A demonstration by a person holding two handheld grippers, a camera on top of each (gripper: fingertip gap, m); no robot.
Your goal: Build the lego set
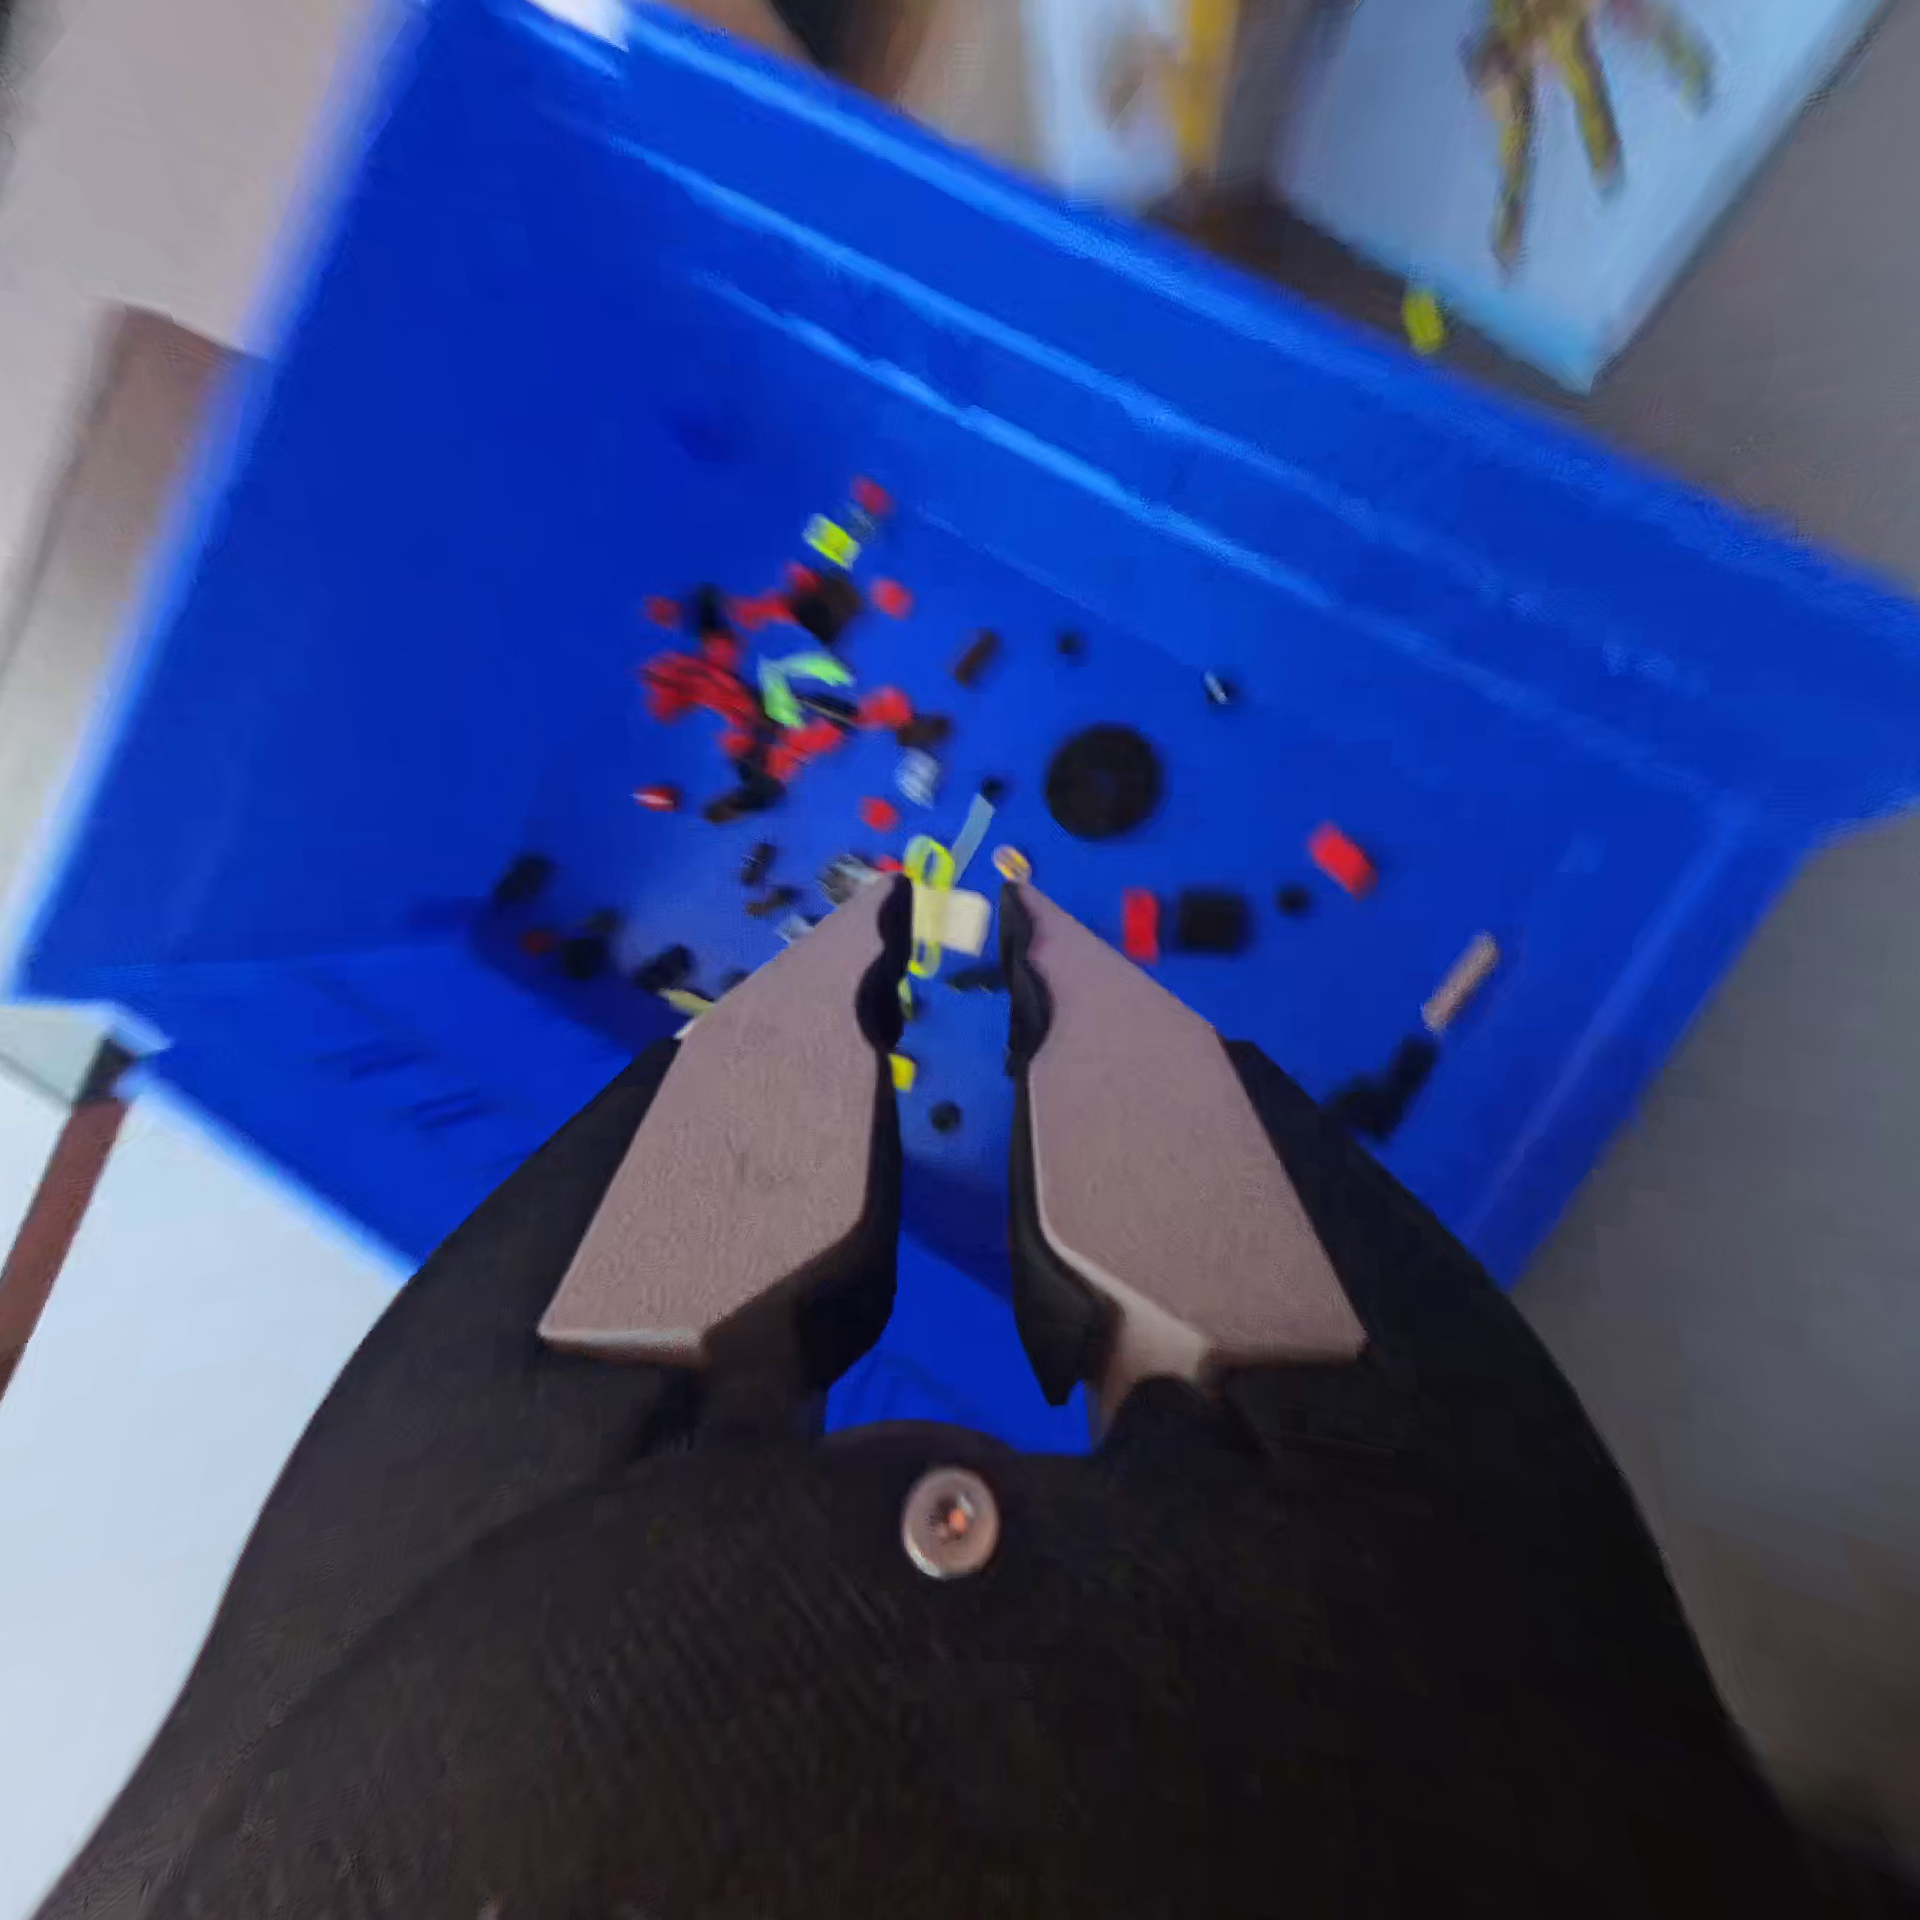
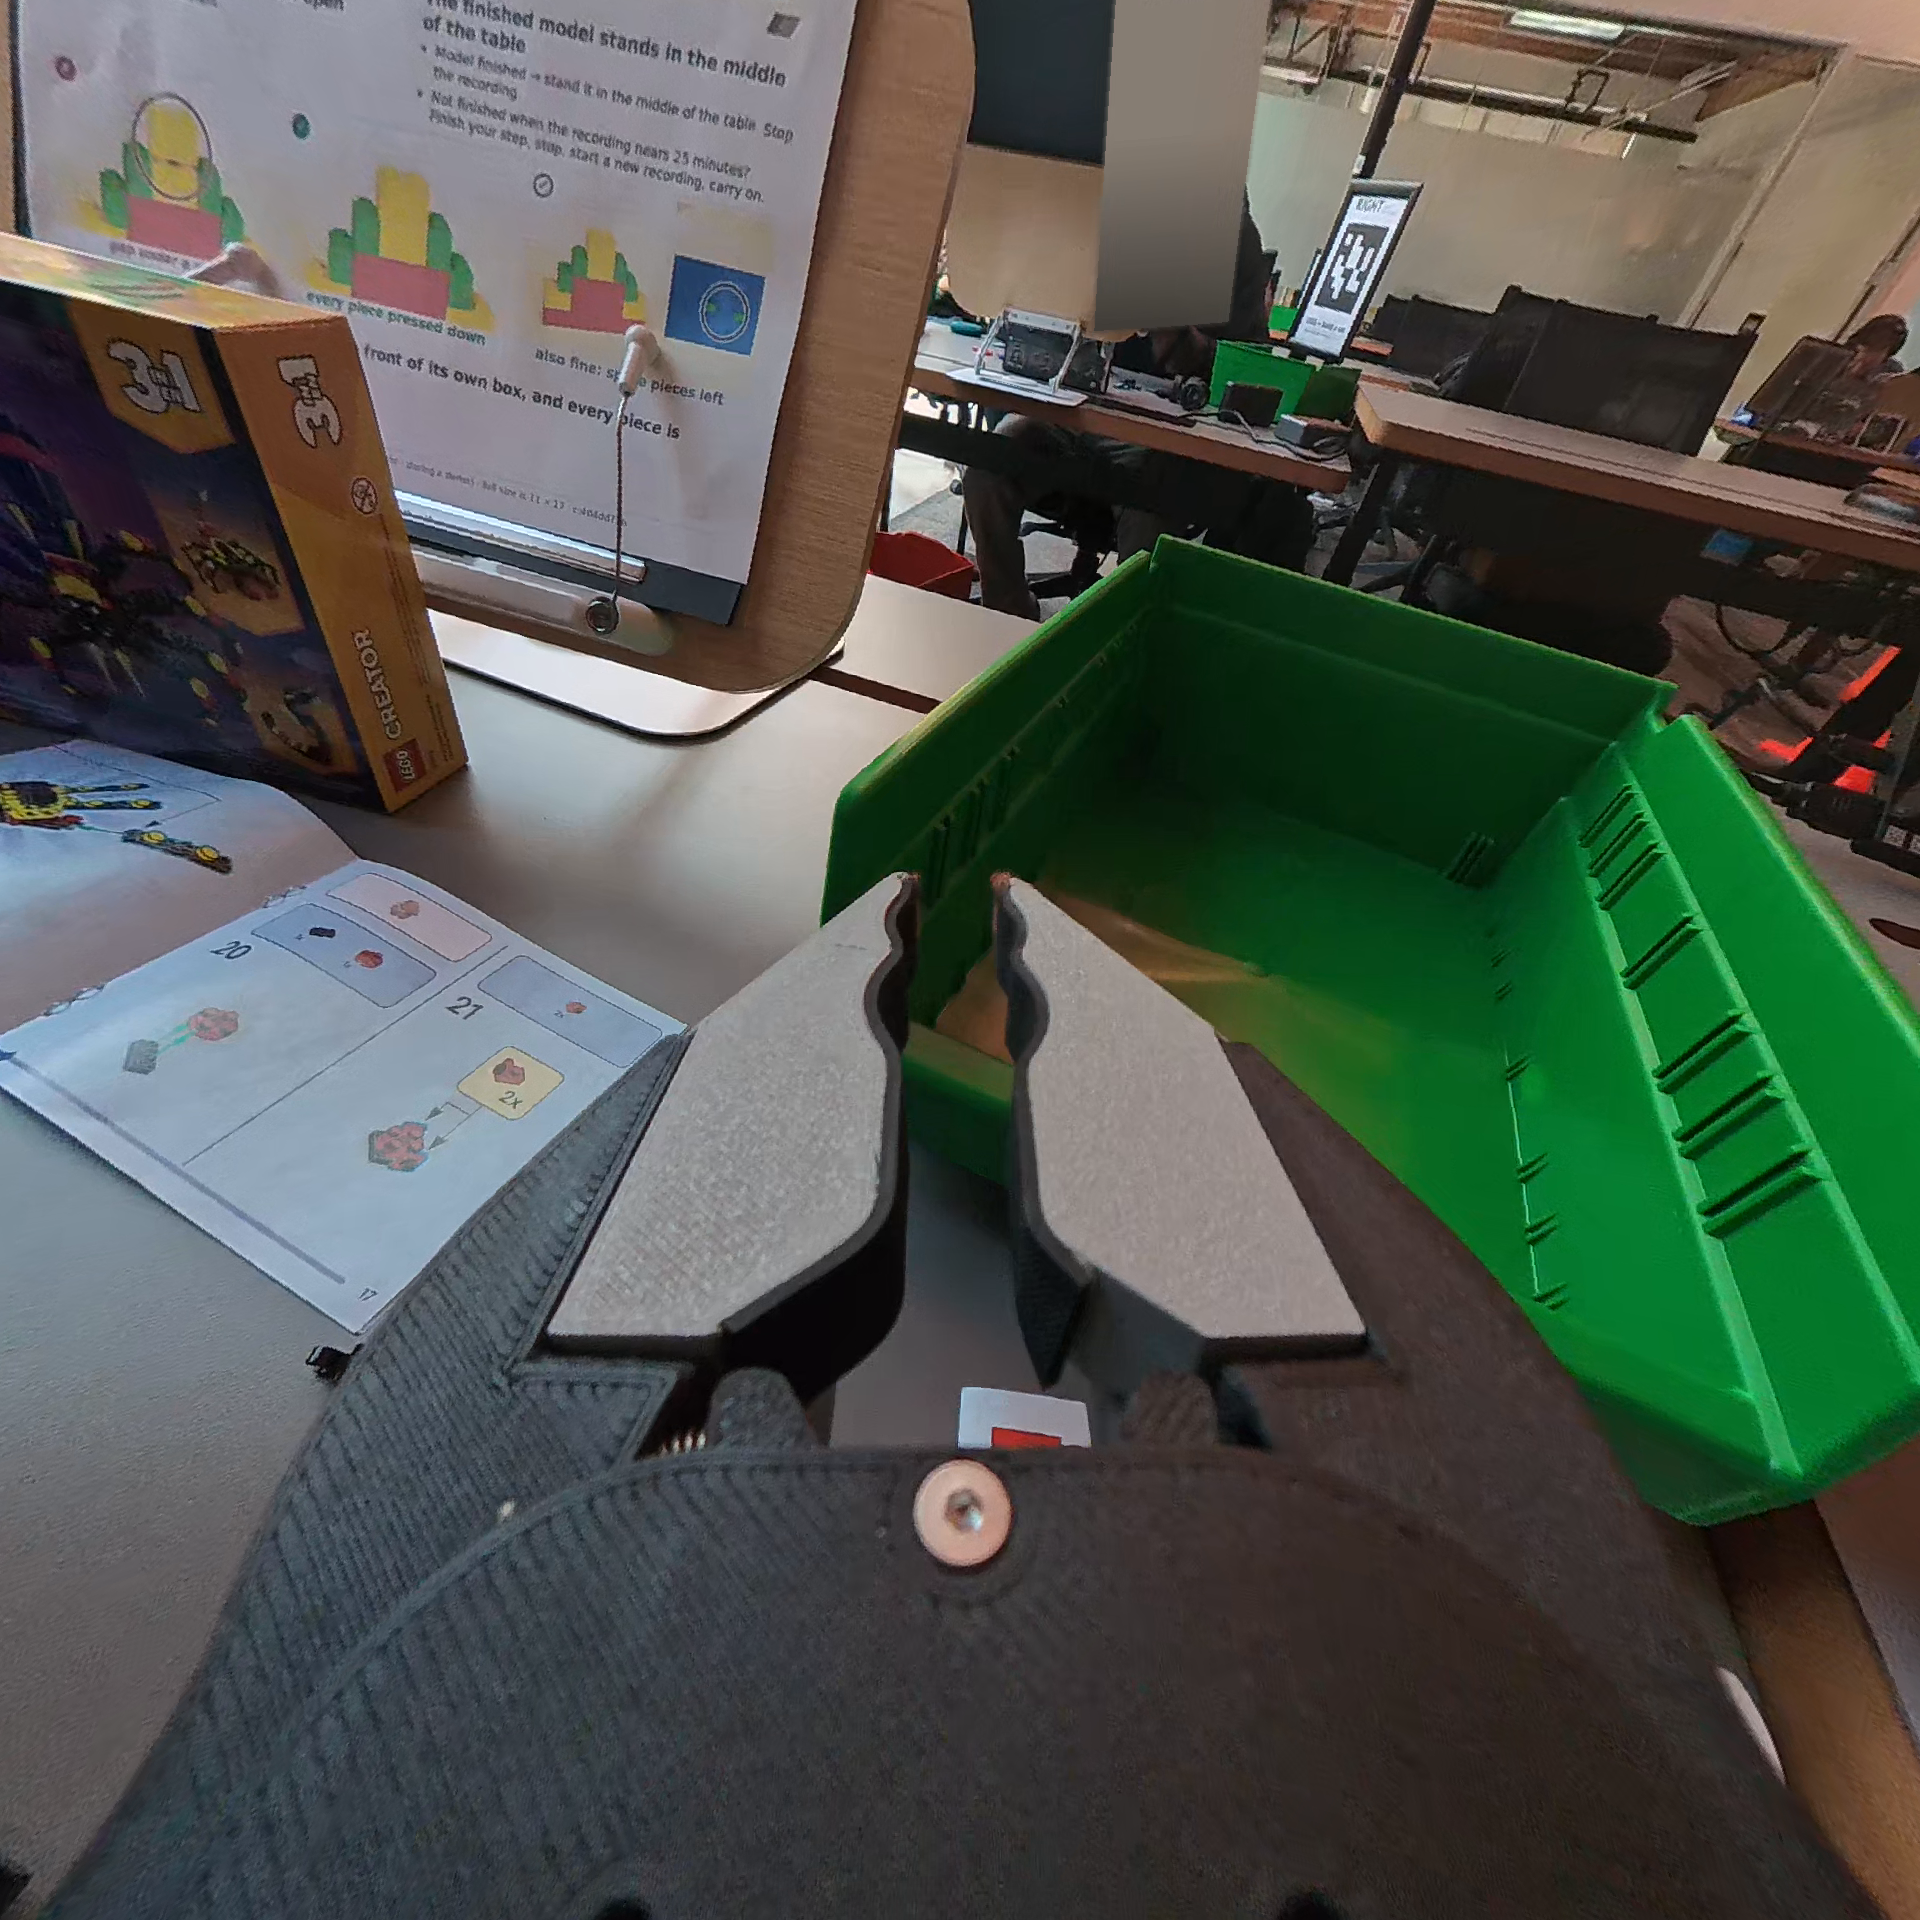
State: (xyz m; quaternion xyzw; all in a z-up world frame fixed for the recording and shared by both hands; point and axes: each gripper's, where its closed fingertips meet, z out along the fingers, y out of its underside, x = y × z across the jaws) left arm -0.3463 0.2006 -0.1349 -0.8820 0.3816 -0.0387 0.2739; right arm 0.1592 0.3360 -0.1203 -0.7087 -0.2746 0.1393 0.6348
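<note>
In the blurred left wrist view my left gripper (image 1: 954,883) is open and empty, held above a blue bin (image 1: 436,540). Many loose red, black and yellow-green pieces (image 1: 748,686) lie on the bin floor, with a black round piece (image 1: 1103,781) and a red brick (image 1: 1342,858) to the right. A small white piece (image 1: 961,923) lies on the floor seen between the fingertips. In the right wrist view my right gripper (image 2: 954,883) is open and empty, above the table at the near left corner of an empty green bin (image 2: 1558,1039).
An open instruction booklet (image 2: 312,1081) lies left of the right gripper, with the set's box (image 2: 208,540) behind it. A wooden stand holding a printed sheet (image 2: 582,260) is at the back. Other tables and people are farther off. Tip to tip, the grippers are about 55 cm apart. To the red brick (image 1: 1342,858): left tips about 11 cm, right tips about 50 cm.
</note>
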